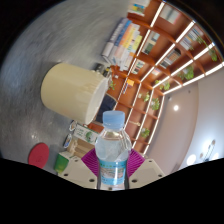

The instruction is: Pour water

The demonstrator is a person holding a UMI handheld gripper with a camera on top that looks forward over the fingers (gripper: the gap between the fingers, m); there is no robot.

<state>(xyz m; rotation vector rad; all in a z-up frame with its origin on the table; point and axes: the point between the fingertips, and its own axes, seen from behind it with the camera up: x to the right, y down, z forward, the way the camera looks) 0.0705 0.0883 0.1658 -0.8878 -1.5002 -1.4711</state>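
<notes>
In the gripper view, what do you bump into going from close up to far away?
Hand-held gripper pinching the water bottle → big cream mug tipped on its side → wooden shelves far behind.

- We find no legible text: the water bottle (112, 150) carries a blue label, its print unreadable.
- Shelf (165, 60) items show nothing we can read.
</notes>
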